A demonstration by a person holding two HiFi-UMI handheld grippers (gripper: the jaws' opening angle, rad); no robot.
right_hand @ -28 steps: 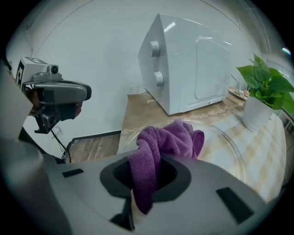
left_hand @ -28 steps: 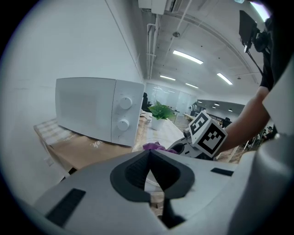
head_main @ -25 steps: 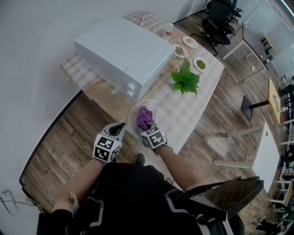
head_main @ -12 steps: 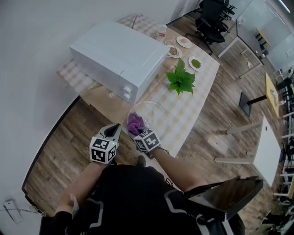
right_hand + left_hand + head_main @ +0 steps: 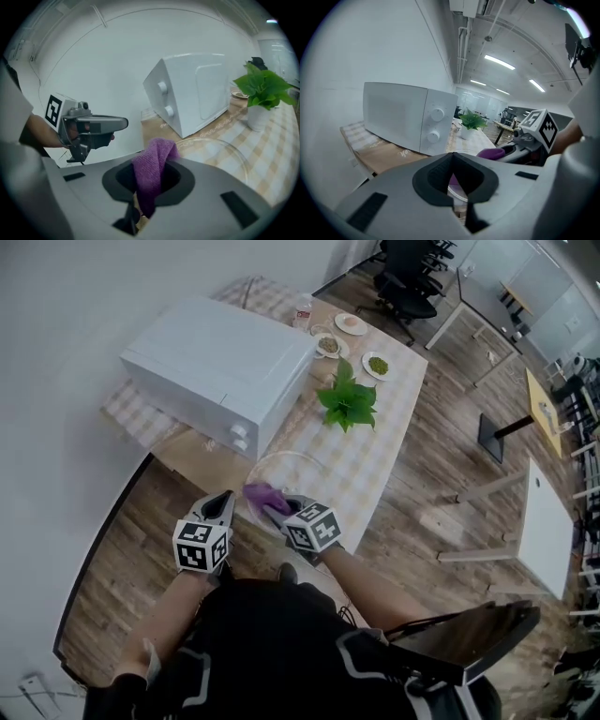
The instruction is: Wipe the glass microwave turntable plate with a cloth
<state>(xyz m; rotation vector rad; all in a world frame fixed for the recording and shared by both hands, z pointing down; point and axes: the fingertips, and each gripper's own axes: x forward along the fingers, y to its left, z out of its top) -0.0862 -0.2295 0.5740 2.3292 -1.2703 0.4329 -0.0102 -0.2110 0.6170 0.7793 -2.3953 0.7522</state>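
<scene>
The clear glass turntable plate (image 5: pixel 302 465) lies on the checked tablecloth in front of the white microwave (image 5: pixel 216 362). My right gripper (image 5: pixel 274 506) is shut on a purple cloth (image 5: pixel 263 494), which sits over the plate's near-left rim. In the right gripper view the cloth (image 5: pixel 153 161) hangs folded between the jaws, with the plate (image 5: pixel 220 151) just beyond. My left gripper (image 5: pixel 223 504) hovers left of the plate, at the table's edge, its jaws shut with nothing seen between them. The left gripper view shows the plate's rim (image 5: pixel 457 191) below the jaws and the cloth (image 5: pixel 490 152) to the right.
A potted green plant (image 5: pixel 347 404) stands on the table past the plate. Small dishes of food (image 5: pixel 377 364) sit at the far end. Wooden floor surrounds the table, with office chairs (image 5: pixel 405 282) beyond it.
My right gripper has carried the cloth from the middle of the plate to its near-left rim. The left gripper has stayed beside the plate.
</scene>
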